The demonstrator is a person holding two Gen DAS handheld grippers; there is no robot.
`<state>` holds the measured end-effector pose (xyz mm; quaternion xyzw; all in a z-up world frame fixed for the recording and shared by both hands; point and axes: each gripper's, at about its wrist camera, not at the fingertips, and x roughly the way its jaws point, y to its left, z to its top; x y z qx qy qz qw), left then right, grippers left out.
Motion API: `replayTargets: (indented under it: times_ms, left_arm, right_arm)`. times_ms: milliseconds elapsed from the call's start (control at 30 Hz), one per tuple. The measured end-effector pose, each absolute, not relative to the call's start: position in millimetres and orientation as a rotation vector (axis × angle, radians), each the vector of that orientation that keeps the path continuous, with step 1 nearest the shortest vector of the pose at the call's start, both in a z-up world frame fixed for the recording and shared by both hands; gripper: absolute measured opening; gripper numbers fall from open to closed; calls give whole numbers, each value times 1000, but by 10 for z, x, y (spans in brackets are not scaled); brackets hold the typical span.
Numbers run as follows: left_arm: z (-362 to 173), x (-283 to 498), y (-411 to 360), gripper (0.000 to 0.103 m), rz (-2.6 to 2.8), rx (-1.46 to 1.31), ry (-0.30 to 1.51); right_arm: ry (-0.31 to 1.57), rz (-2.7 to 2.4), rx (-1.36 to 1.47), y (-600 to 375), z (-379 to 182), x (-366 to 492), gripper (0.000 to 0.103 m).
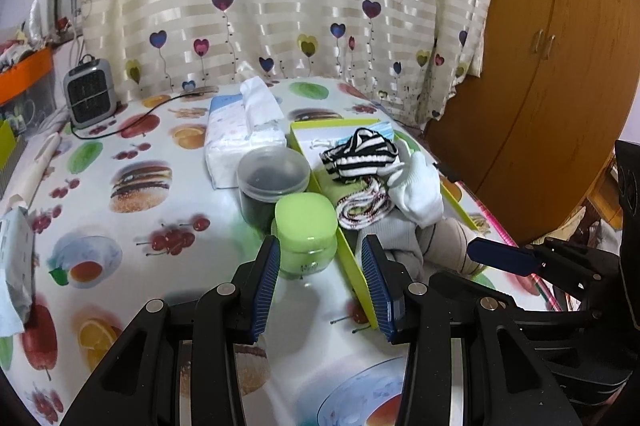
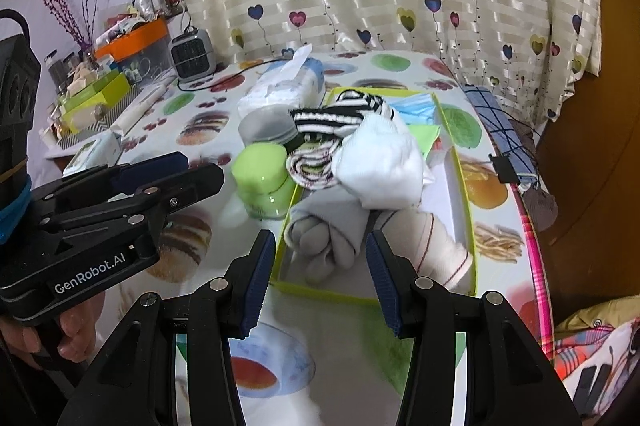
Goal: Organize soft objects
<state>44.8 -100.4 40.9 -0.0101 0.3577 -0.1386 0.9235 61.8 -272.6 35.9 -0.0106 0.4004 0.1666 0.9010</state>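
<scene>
Landmark: the green box (image 2: 460, 162), a long, flat cardboard tray with thin lime-green walls and a white floor, lying on the table (image 1: 132, 226).
Table: covered with a shiny plastic cloth printed with burgers, cherries, oranges and apples.
Soft things: they are all piled inside the green box.
Striped sock (image 2: 332, 116): black and white stripes, floppy, lying on top at the far end of the pile.
White sock (image 2: 380, 162): thick and fluffy, bunched into a lump in the middle of the box.
Rolled cloth (image 2: 310, 166): a tight roll with thin dark and green stripes, touching the white sock, by the box's left wall.
Grey socks (image 2: 328, 230): soft and ribbed, rolled up at the near end of the box.
Beige sock (image 2: 428, 238): pale with thin red lines, just beside the grey socks.
Green jar (image 1: 306, 230): smooth plastic with a rounded square lid, touching the outside of the box's left wall.
Clear tub (image 1: 272, 178): round, with a cloudy lid and dark stuff inside, just behind the green jar.
Tissue pack (image 1: 244, 134): soft white plastic, one tissue sticking up, beyond the clear tub.
Left gripper (image 1: 326, 286): black arms, ridged blue pads, jaws apart with nothing in them, over the box's near left corner.
Right gripper (image 2: 320, 280): same look, jaws apart and empty, over the near end of the box.
</scene>
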Motion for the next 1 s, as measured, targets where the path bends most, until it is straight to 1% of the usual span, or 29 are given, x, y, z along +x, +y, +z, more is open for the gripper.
replayTargets:
  times_ms: [233, 1000]
  left_arm:
    - [376, 419, -1070, 41, -261, 22, 746]
    - [323, 406, -1105, 41, -267, 32, 771]
  right_arm:
    - [838, 341, -31, -2731, 342, 580, 49]
    - [845, 341, -31, -2748, 322, 553, 49]
